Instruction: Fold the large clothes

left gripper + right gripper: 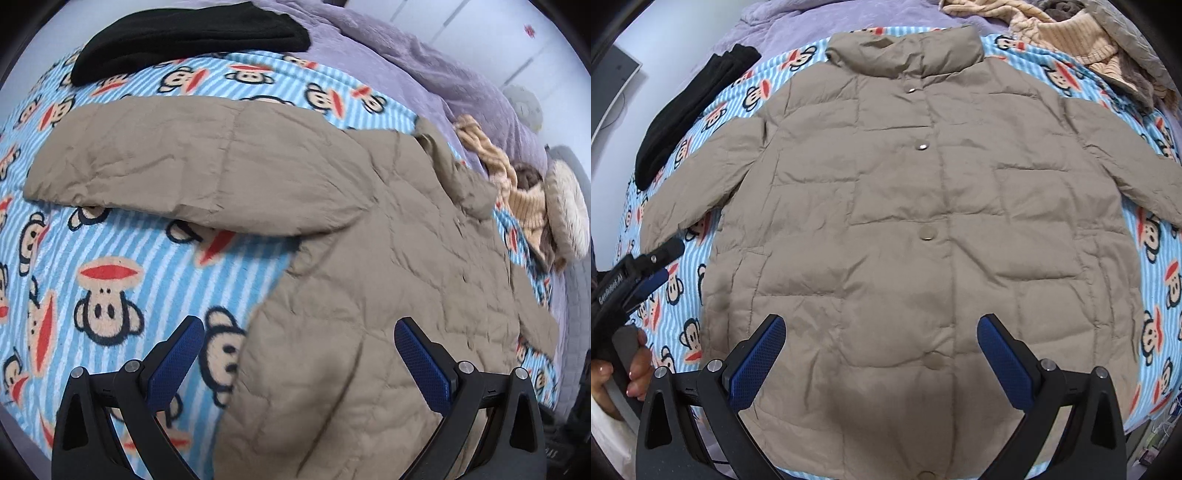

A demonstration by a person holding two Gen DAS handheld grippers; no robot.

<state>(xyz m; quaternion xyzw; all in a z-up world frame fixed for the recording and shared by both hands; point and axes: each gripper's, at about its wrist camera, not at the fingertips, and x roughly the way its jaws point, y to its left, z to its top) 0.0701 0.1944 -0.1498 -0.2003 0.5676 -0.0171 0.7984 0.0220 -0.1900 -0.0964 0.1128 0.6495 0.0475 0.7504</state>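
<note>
A tan quilted jacket (pixel 923 206) lies flat and face up on a blue striped monkey-print blanket (pixel 1160 295), collar at the far end, snaps down its middle, both sleeves spread out. My right gripper (pixel 881 332) hovers open above the jacket's lower front near the hem. In the left wrist view the same jacket (pixel 369 295) fills the right side, its sleeve (pixel 166 162) stretching left. My left gripper (pixel 299 332) is open over the jacket's side edge, nothing between its blue pads. The left gripper (pixel 661 264) also shows at the left edge of the right wrist view, held by a hand (pixel 639 369).
A black folded garment (pixel 192 40) lies at the blanket's far left. A purple blanket (pixel 443 66) covers the far end of the bed. A pile of beige knitwear (pixel 1071 40) sits past the collar on the right.
</note>
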